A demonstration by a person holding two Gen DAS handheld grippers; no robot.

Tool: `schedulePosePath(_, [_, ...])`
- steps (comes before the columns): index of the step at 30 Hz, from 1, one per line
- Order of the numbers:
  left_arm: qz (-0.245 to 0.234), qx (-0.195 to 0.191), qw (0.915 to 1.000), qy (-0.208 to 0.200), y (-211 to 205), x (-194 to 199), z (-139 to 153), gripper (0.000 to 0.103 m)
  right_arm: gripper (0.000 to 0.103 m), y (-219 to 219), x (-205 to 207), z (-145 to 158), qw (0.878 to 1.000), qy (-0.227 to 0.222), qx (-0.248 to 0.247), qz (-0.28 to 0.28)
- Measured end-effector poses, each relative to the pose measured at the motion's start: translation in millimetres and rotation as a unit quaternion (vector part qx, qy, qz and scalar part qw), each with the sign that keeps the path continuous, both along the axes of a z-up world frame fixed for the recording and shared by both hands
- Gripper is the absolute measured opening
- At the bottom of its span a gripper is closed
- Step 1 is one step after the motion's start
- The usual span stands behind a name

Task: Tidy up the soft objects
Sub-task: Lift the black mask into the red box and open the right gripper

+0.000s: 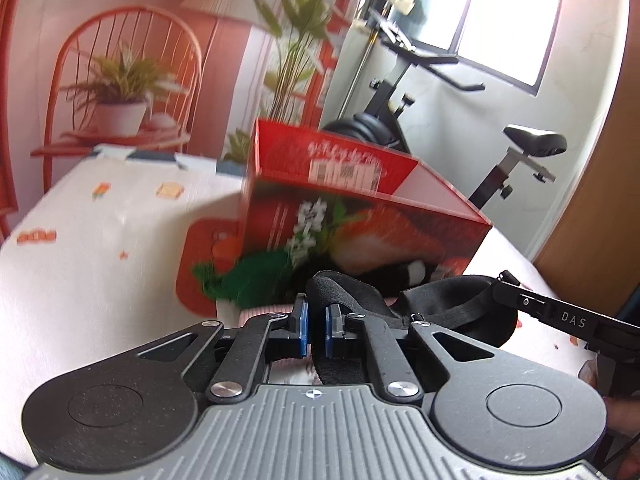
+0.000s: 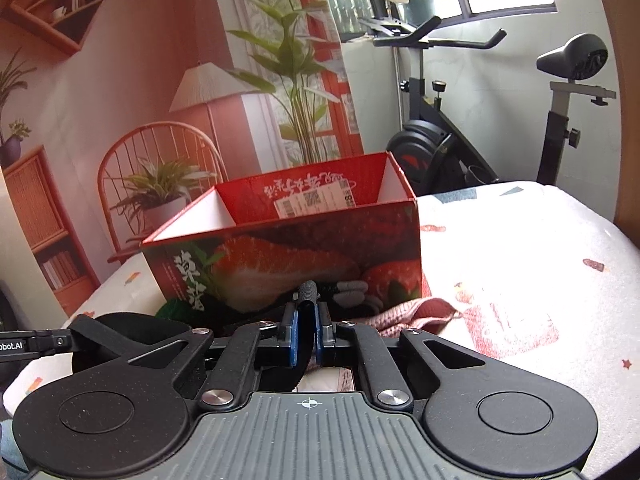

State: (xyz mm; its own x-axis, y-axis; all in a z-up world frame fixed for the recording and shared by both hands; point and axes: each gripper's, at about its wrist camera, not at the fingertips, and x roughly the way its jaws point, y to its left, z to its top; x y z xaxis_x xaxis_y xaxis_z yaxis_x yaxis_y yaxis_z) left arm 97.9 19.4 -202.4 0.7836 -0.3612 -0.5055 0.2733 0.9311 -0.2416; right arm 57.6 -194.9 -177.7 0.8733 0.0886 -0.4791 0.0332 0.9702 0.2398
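A black eye mask (image 1: 460, 304) hangs stretched between both grippers in front of an open red strawberry box (image 1: 360, 216). My left gripper (image 1: 316, 316) is shut on the mask's black strap (image 1: 332, 284). My right gripper (image 2: 307, 320) is shut on the strap's other part (image 2: 309, 292); the mask's pad (image 2: 128, 332) shows at the left of the right wrist view. The box (image 2: 288, 248) stands just ahead of both grippers. A pink knitted cloth (image 2: 416, 312) and a green fluffy item (image 1: 256, 276) lie at the box's foot.
The table wears a white patterned cloth (image 2: 520, 264). An exercise bike (image 2: 448, 140) stands behind the table on the right. A printed room backdrop (image 2: 160, 100) covers the wall behind. The other gripper's arm (image 1: 568, 320) reaches in at right.
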Motion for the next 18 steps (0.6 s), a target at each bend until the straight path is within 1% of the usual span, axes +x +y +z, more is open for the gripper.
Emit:
schedulePosePath(4, [0.005, -0.004, 0.9997, -0.024, 0.1, 9.1, 20.2, 0.009, 0.007, -3.4, 8.0, 17.5, 1.0, -0.023, -0.004, 0.001])
schedulePosePath(9, [0.012, -0.003, 0.9982, -0.059, -5.9, 27.6, 49.2, 0.009, 0.007, -6.9, 29.3, 47.3, 0.998, -0.056, -0.019, 0.011])
schedulePosePath(14, [0.017, 0.014, 0.9956, -0.091, -20.7, 56.9, 73.7, 0.009, 0.007, -13.9, 62.9, 72.4, 0.997, -0.069, -0.019, 0.015])
schedulePosePath(18, [0.027, 0.024, 0.9945, -0.098, -32.2, 86.3, 84.2, 0.009, 0.007, -19.3, 95.8, 82.6, 0.997, -0.069, -0.034, 0.015])
